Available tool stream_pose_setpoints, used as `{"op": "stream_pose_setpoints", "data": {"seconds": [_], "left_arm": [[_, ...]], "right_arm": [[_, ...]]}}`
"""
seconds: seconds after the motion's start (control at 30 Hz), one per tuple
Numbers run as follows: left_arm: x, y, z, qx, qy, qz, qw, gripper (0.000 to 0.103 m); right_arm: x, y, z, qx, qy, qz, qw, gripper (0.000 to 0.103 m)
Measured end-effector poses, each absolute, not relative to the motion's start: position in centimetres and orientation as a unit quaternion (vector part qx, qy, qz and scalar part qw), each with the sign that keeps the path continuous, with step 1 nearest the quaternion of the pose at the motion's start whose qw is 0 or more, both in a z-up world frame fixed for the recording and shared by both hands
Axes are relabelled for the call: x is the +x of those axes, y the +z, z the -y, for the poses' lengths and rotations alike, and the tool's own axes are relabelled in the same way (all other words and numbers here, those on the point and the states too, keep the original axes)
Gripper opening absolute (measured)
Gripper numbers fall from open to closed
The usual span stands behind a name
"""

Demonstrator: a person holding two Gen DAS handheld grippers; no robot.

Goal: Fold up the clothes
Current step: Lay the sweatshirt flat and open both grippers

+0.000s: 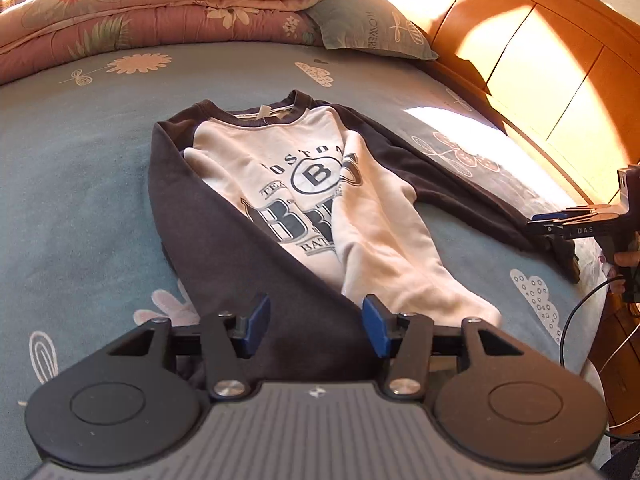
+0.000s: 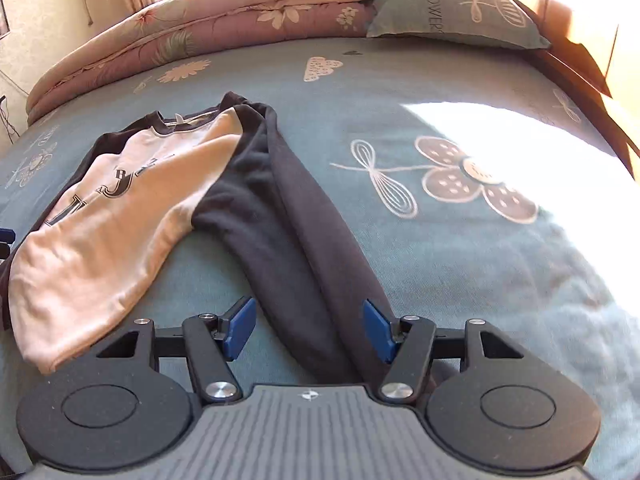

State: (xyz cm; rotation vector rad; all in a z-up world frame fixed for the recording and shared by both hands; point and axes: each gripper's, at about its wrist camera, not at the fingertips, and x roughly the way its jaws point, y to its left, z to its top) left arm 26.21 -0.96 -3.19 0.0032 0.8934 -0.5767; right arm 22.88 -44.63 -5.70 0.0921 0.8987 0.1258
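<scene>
Fingers on both grippers, left gripper [image 1: 316, 326] then right gripper [image 2: 308, 328], sit apart, gripping nothing. The sweatshirt [image 1: 304, 184] lies mid-frame on the bed [image 1: 80, 184]. Probably soft and floppy, so I'd grab a sleeve [image 2: 320, 240] cuff or hem.

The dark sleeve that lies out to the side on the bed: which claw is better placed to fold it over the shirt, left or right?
Probably the right. The right claw is open directly over the outstretched dark sleeve. The left claw is open over the other sleeve, already folded across the shirt's front.
</scene>
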Motion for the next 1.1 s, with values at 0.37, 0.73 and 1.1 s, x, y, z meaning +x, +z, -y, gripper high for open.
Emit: {"op": "stream_pose_setpoints", "data": {"seconds": [0.37,0.73,1.1], "left_arm": [[19.1,-3.2,6.8,0.012,-0.279,-0.393,0.876,0.060],[17.6,-2.3,12.5,0.032,-0.332,-0.369,0.867,0.066],[18.8,-2.9,13.2,0.014,-0.324,-0.387,0.863,0.066]], "right_arm": [[11.5,-7.6,49.3,-0.024,-0.061,-0.376,0.924,0.065],[13.6,-10.2,46.0,-0.223,-0.028,-0.370,0.902,0.063],[17.6,-6.0,59.5,0.049,-0.153,-0.349,0.923,0.063]]}}
